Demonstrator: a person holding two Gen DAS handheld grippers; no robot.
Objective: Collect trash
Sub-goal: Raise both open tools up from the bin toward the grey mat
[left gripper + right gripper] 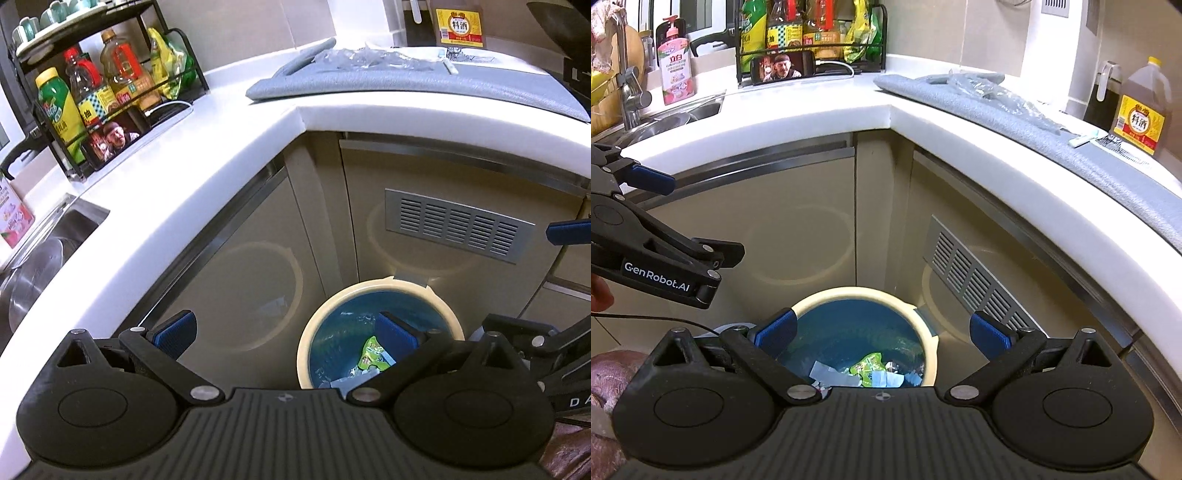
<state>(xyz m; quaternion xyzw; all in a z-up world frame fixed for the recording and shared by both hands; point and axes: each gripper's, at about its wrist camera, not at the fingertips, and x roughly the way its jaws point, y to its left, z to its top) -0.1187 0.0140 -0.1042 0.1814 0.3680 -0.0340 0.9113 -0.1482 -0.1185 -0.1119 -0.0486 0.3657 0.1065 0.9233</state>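
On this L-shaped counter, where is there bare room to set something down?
Bare white counter runs between the sink and the grey mat, in front of the phone. The mat's near strip is also free. Crowded: the bottle rack corner, and the mat's far side, with crumpled plastic.

Both grippers (286,332) (882,330) tilted downward, fingers apart.

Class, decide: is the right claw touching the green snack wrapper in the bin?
Apart. The right wrist view shows the right claw open and empty above the bin, with the green snack wrapper lying down inside it.
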